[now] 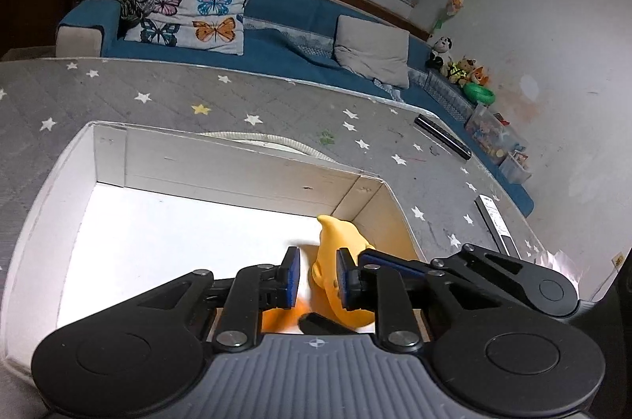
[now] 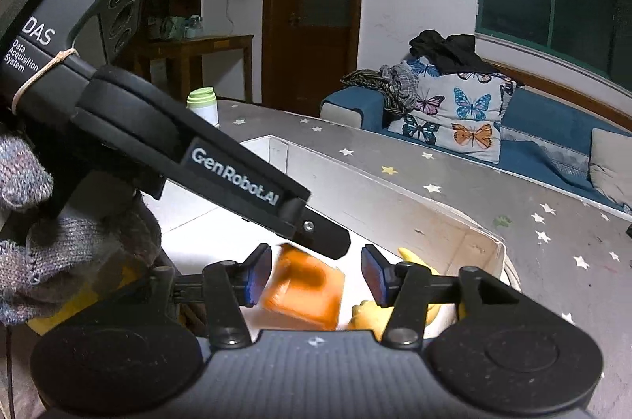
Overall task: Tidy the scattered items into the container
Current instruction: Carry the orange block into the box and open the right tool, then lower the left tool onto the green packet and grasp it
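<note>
A white cardboard box [image 1: 237,150] stands open on the star-patterned grey surface. My left gripper [image 1: 318,277] hangs over the box's right part. A yellow rubber toy [image 1: 343,241] is between its blue pads. The toy lies against the right pad and a gap shows at the left pad, so the jaws stand open. An orange patch [image 1: 282,320] shows below it. In the right wrist view my right gripper [image 2: 316,277] is open over the same box [image 2: 375,205]. A blurred orange block [image 2: 304,292] sits between its pads with gaps on both sides. The yellow toy [image 2: 375,312] lies just to the right. The left gripper [image 2: 331,245] crosses in from the upper left.
A gloved hand [image 2: 39,261] holds the left gripper's handle. A black bar [image 1: 442,138] and a white remote [image 1: 493,217] lie right of the box. A green-capped bottle [image 2: 203,103] stands behind it. A blue sofa [image 1: 276,47] with a butterfly cushion runs along the far edge.
</note>
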The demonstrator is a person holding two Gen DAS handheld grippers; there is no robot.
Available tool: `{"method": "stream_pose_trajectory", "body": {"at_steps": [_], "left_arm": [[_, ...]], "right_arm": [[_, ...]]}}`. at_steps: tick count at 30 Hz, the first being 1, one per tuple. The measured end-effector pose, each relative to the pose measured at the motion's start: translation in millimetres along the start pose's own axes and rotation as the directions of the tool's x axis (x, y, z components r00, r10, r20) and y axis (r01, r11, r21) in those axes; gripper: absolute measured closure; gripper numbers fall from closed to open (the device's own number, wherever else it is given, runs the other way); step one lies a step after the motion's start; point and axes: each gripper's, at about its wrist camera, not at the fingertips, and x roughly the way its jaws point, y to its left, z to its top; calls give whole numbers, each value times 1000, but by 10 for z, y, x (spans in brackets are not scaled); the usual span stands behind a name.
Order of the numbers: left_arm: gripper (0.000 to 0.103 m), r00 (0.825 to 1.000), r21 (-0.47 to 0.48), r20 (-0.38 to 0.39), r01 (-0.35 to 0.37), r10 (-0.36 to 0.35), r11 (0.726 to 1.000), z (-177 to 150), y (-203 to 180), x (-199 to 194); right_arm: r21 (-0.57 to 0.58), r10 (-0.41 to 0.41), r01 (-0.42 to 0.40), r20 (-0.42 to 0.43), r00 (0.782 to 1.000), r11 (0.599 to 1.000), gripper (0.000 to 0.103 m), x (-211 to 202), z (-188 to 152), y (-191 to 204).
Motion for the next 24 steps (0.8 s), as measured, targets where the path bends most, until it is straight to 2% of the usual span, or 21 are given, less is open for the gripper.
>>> {"method": "stream_pose_trajectory", "body": {"at_steps": [8,14,18,24], "left_arm": [[77,998,29,48,-41,40,999,-269,-24,-532],[75,996,-1,48,-73,73,997,-642,45,-904],[75,996,-11,14,-86,86,996,-902,29,-984],[75,987,-15,-31,-159,159,987,-1193,16,-975]], "right_arm": [[-25,17,-15,71,997,1000,37,-396,-122,235],[-39,79,-76,95,992,996,29,-670,-296,483],[-53,134,-131,64,989,990,26,-693,-449,675],[-78,186,-187,-22,982,979,25,-555,-672,927]]}}
